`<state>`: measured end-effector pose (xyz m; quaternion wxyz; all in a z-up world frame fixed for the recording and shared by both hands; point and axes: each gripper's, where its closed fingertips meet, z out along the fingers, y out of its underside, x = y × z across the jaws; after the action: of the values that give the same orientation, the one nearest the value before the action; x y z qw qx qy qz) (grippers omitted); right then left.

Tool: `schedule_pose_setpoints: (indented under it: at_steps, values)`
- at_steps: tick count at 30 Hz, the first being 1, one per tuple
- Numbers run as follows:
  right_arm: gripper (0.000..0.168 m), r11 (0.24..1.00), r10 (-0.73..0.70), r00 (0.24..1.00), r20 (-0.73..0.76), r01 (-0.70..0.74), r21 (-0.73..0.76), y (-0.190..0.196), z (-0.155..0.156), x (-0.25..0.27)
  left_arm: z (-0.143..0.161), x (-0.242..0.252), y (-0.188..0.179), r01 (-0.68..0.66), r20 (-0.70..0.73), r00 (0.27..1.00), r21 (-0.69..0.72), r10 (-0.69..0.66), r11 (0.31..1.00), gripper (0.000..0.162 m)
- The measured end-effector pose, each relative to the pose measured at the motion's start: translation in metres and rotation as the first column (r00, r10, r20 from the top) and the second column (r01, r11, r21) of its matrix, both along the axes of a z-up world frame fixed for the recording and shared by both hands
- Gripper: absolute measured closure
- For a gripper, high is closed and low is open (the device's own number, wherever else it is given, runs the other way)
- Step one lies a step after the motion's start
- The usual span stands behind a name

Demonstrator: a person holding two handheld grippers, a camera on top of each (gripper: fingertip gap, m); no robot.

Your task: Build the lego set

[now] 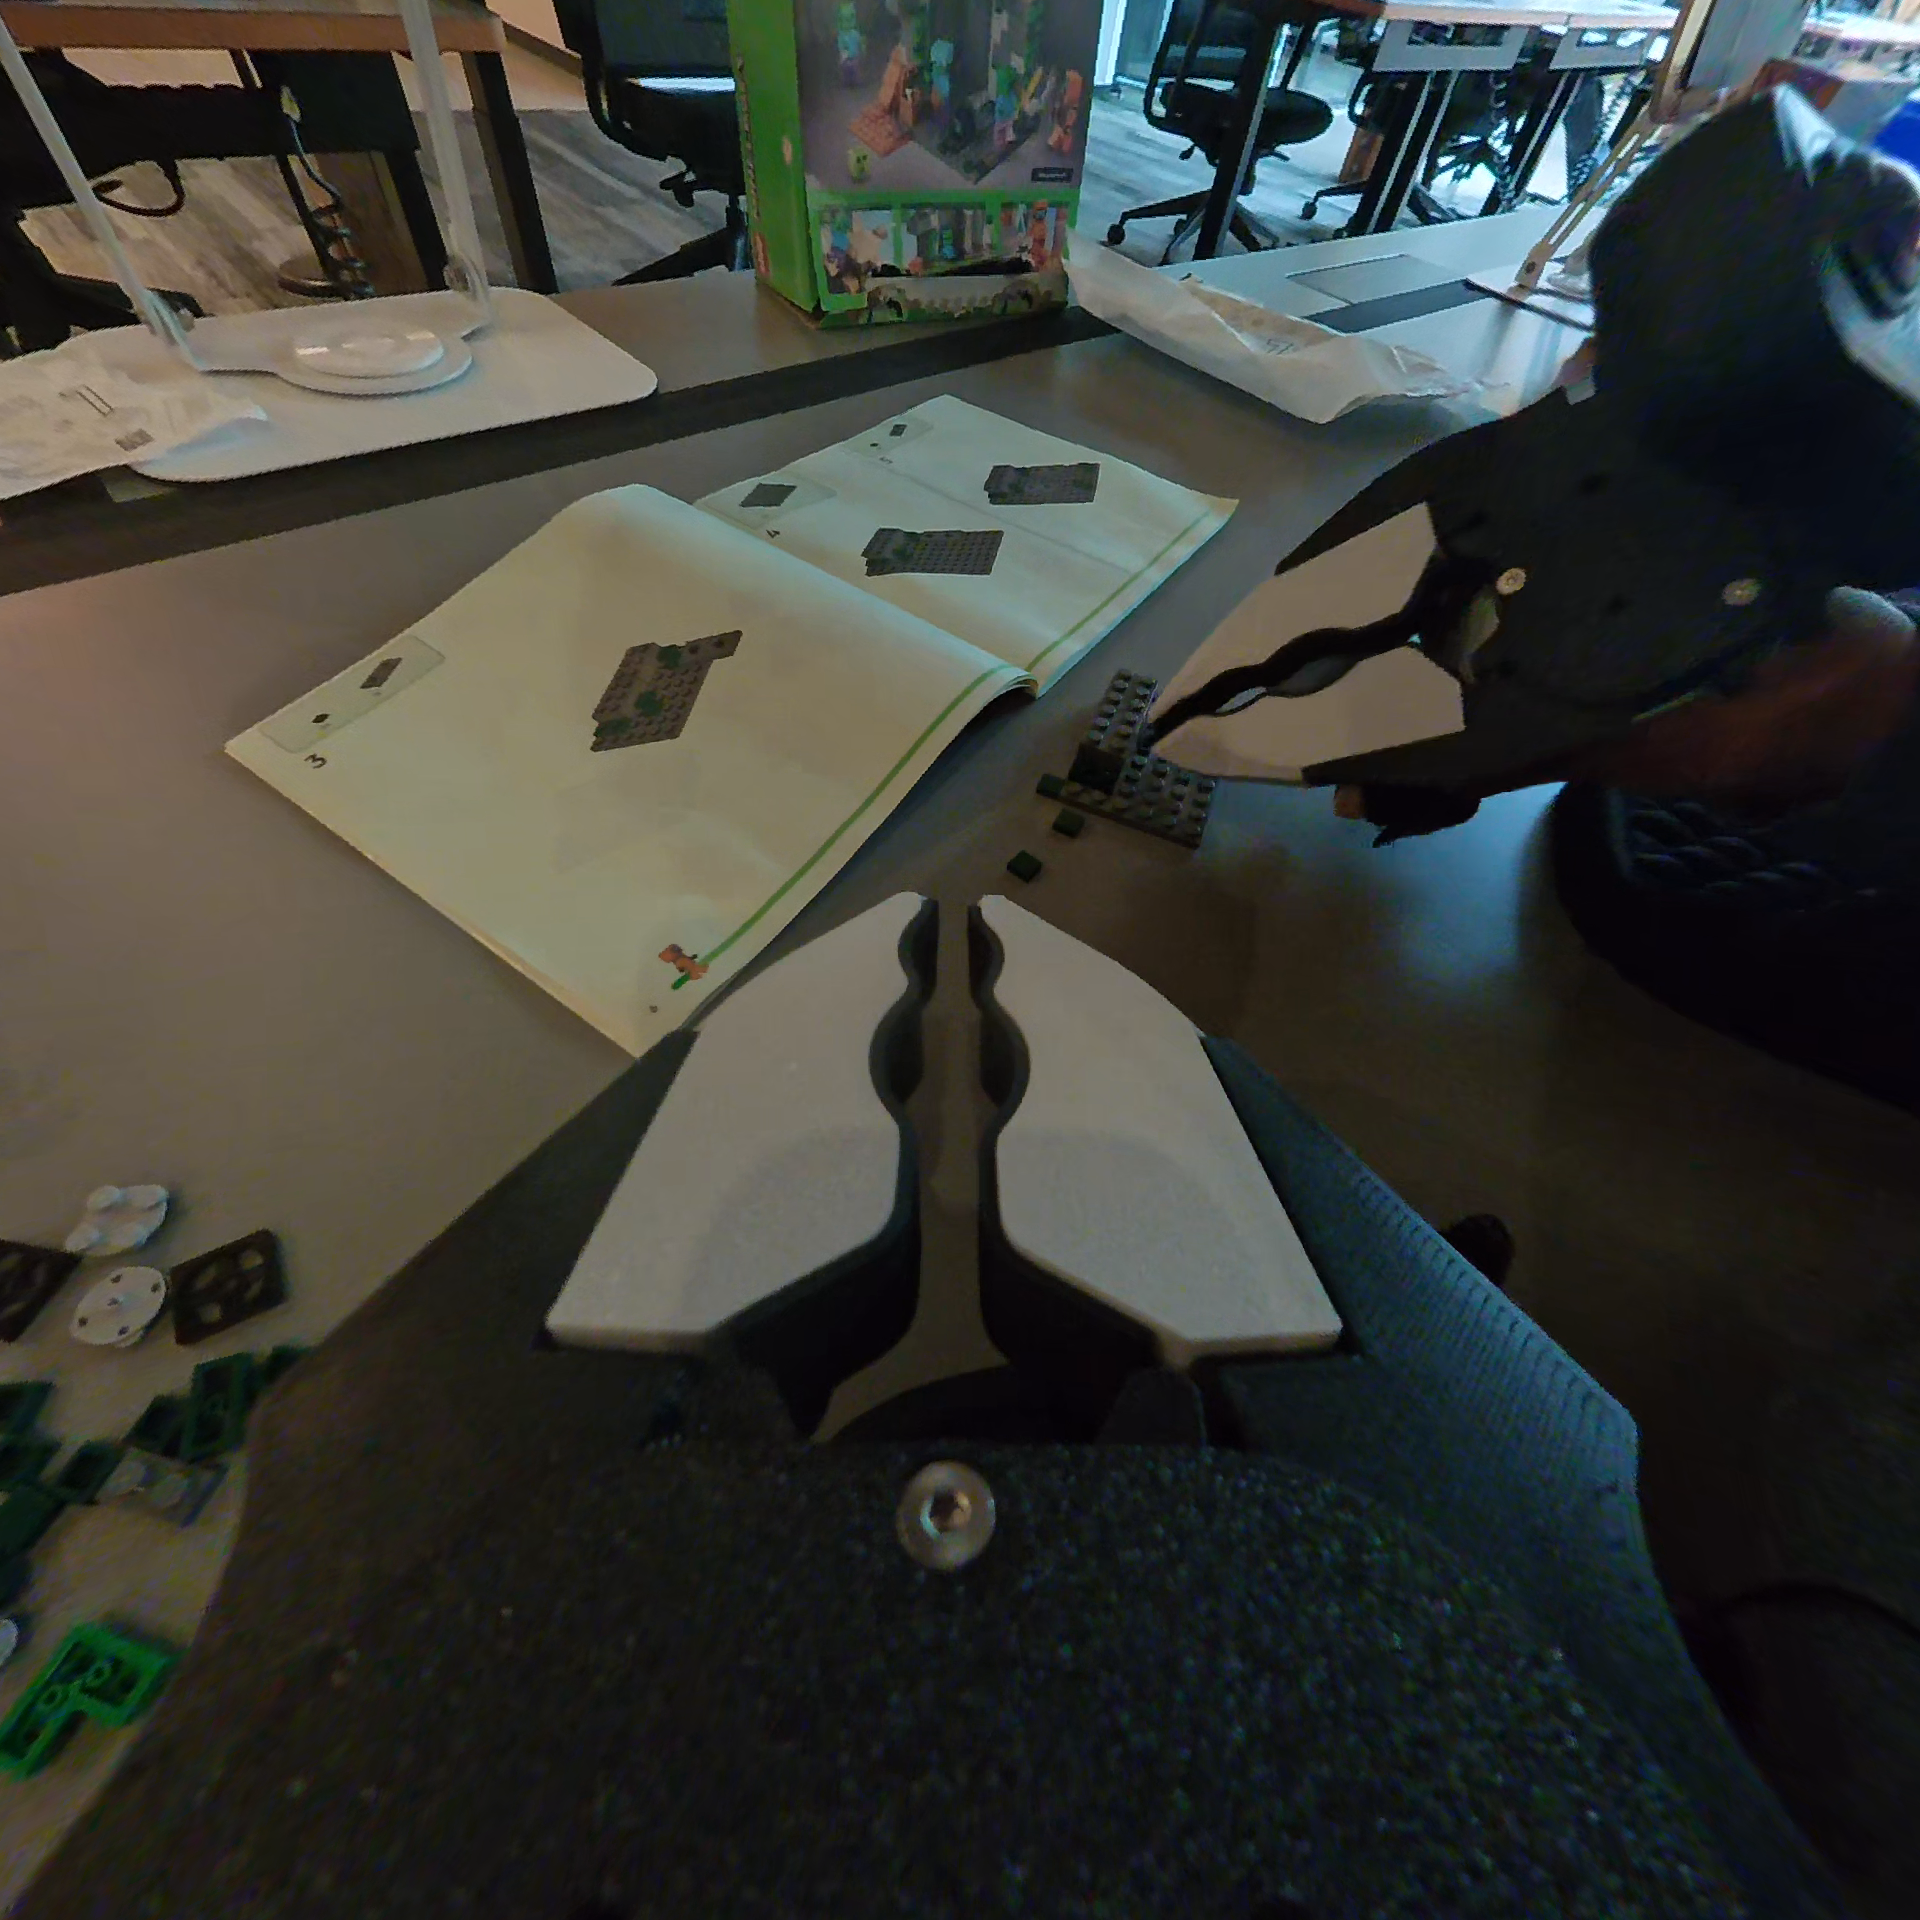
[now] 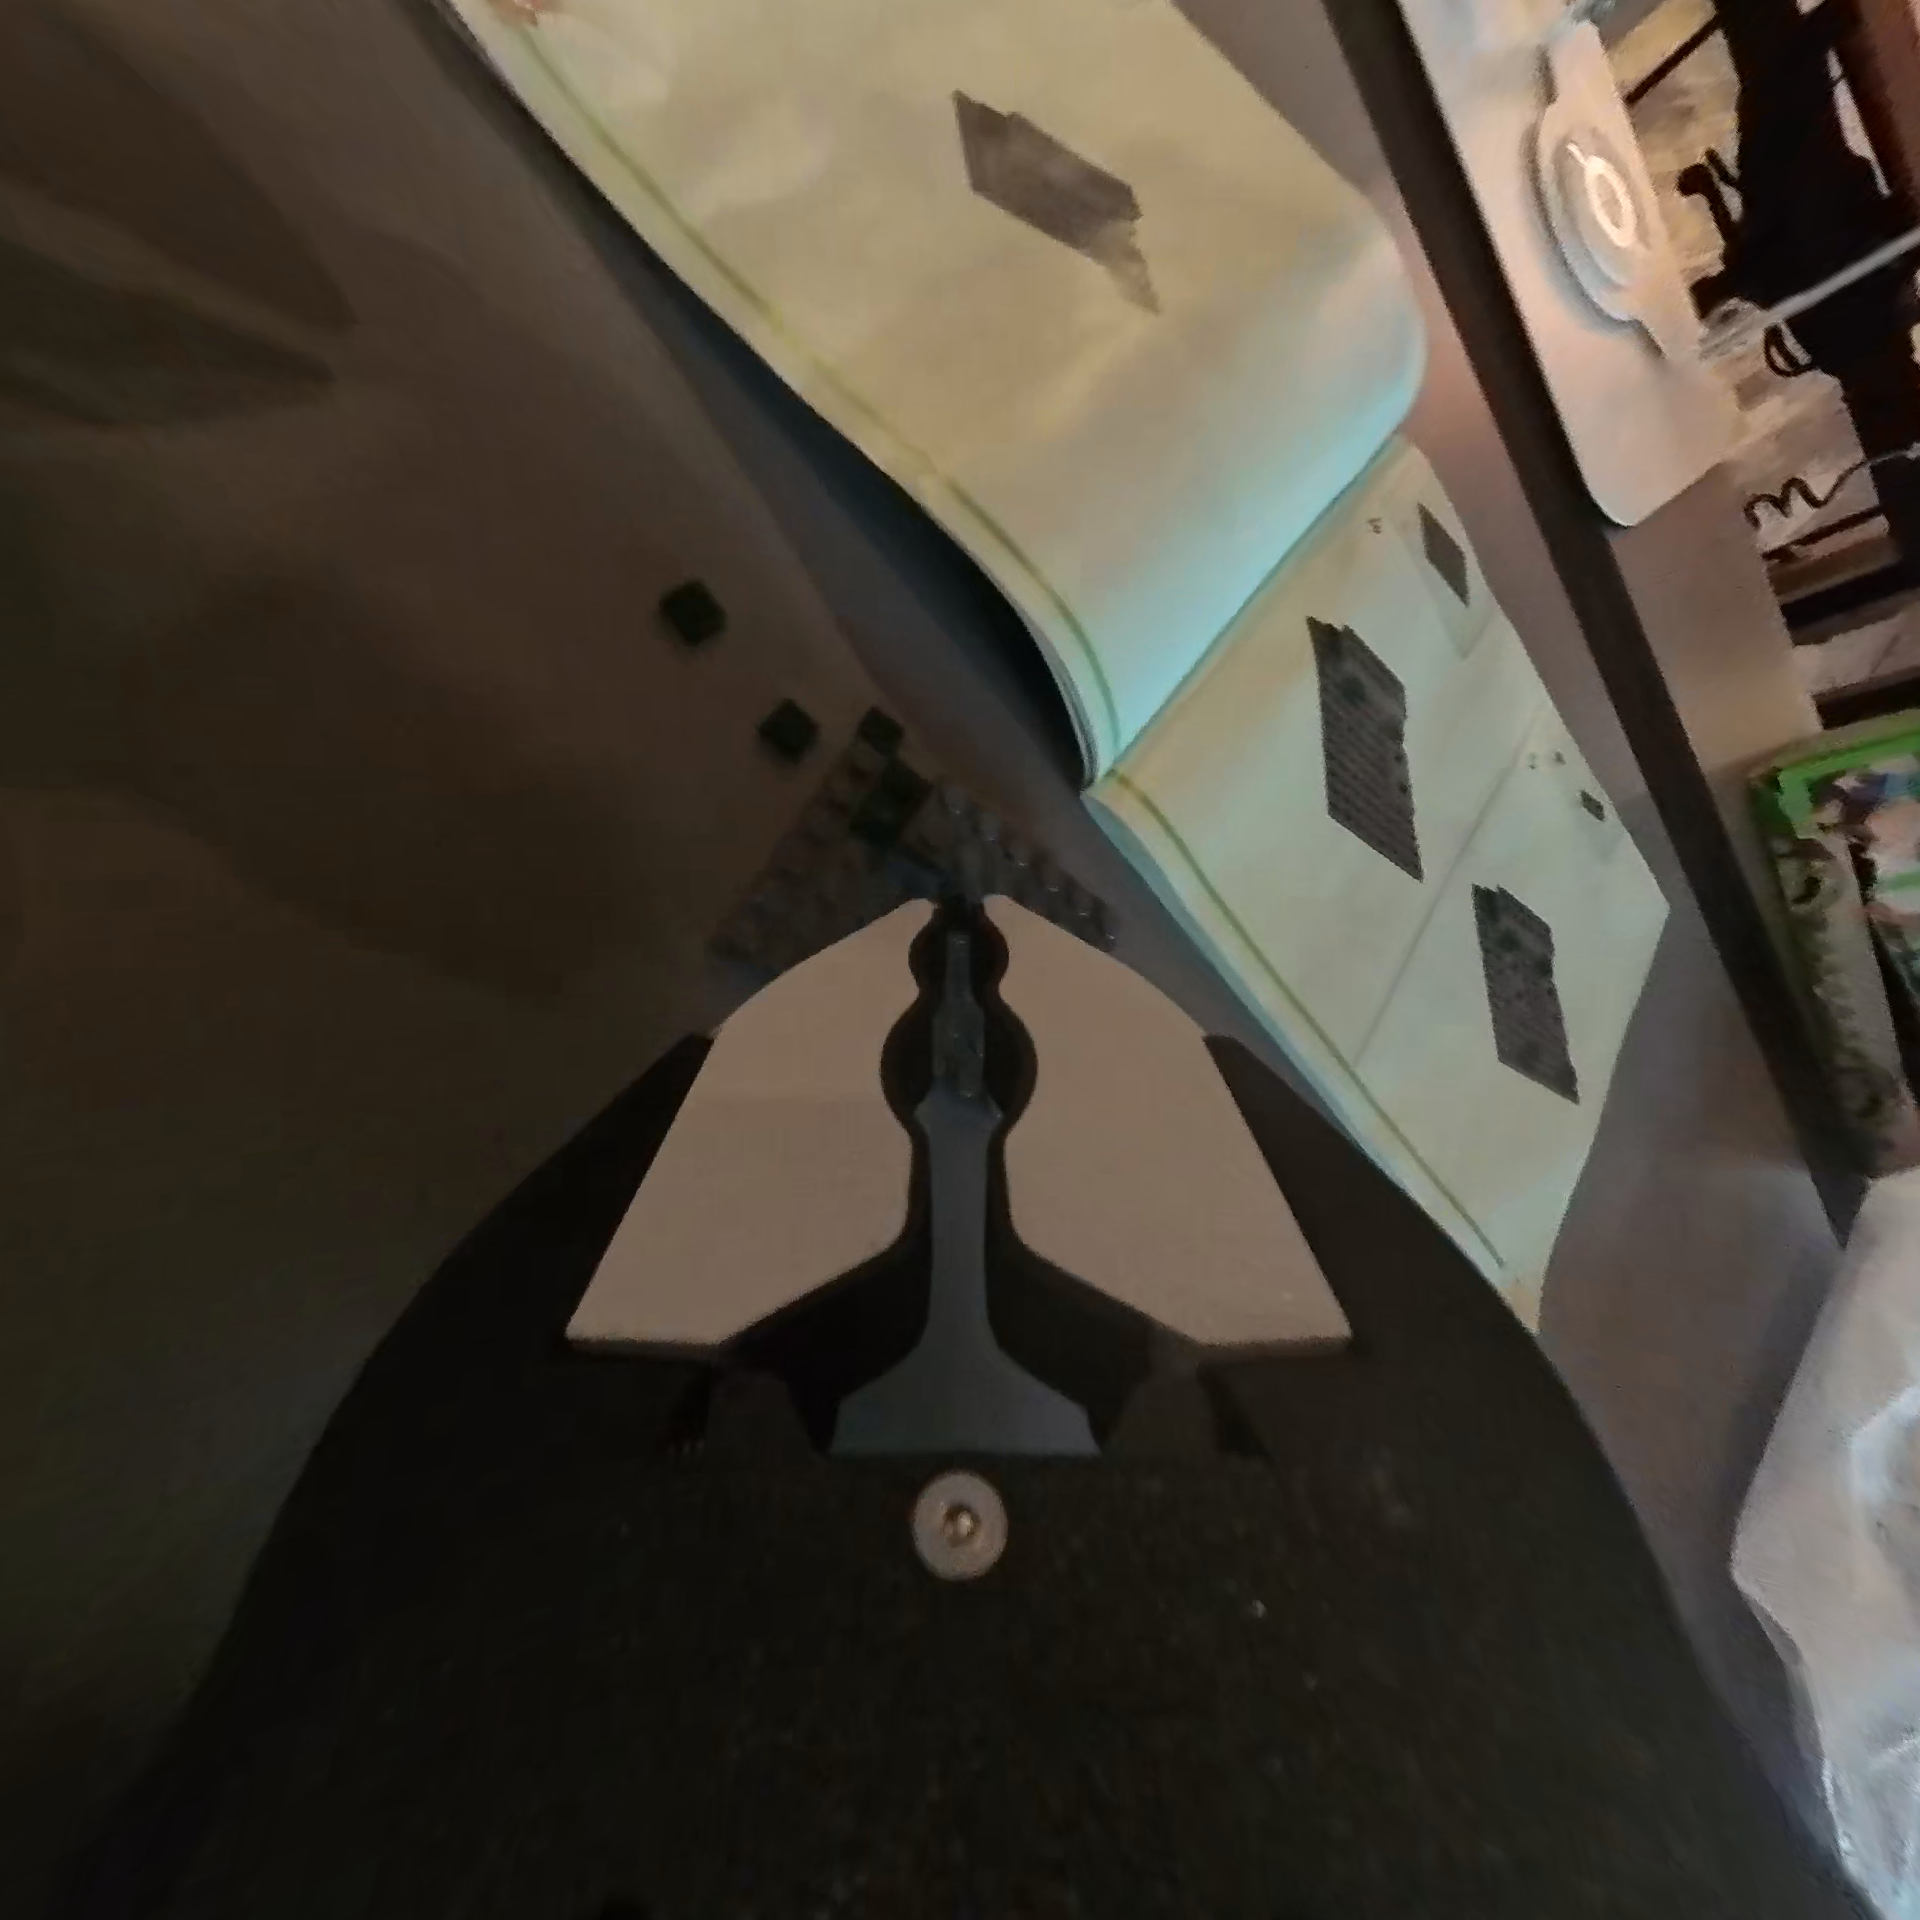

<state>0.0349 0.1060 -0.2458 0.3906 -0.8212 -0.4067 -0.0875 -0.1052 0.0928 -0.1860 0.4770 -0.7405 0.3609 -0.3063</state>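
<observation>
We start with the grey table point(image 1: 260, 883), where the open instruction booklet point(image 1: 644, 748) takes up the middle, its spine running from about seven o'clock up to one o'clock in the left wrist view. The green set box point(image 1: 914, 156) stands upright at twelve o'clock.

At three o'clock from the booklet's spine end lies the dark grey plate assembly point(image 1: 1143, 779), its long axis roughly parallel to that spine. The right gripper point(image 1: 1158, 727) has its tips down on it, the jaws drawn nearly together; in the right wrist view a thin dark piece seems to sit between them, but blur means we cannot tell whether it is clamped.

The left gripper point(image 1: 954, 909) hovers empty, jaws a narrow slit apart, with the assembly at about one o'clock from its tips — so the right is clearly nearer.

Two small dark tiles point(image 1: 1044, 847) lie loose just beside the assembly; more green pieces point(image 1: 83, 1683) sit at eight o'clock.
</observation>
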Motion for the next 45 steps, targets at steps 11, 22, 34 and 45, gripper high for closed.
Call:
schedule_pose_setpoints:
  at_steps: [11, 22, 34, 45]
  values:
    - [0.162, 0.993, 0.096, 0.994, 0.046, -0.092, -0.079, -0.004, -0.004, -0.005, -0.001, 0.000, 0.000, 0.007, 0.005, 1.000, -0.010, -0.007, 1.000, 0.157]
    - [0.159, 0.981, 0.049, 0.993, -0.112, -0.068, -0.180, -0.010, 0.001, -0.006, -0.002, 0.001, -0.001, 0.013, 0.000, 1.000, -0.013, -0.013, 1.000, 0.156]
    - [0.153, 0.939, -0.291, 0.900, -0.324, 0.205, -0.276, -0.008, -0.007, -0.006, -0.002, 0.002, -0.002, 0.028, 0.008, 1.000, -0.020, -0.027, 0.999, 0.157]
    - [0.159, 0.924, -0.362, 0.864, -0.349, 0.285, -0.254, -0.007, -0.007, -0.002, -0.001, 0.003, -0.004, 0.042, 0.019, 0.999, -0.020, -0.041, 0.999, 0.157]
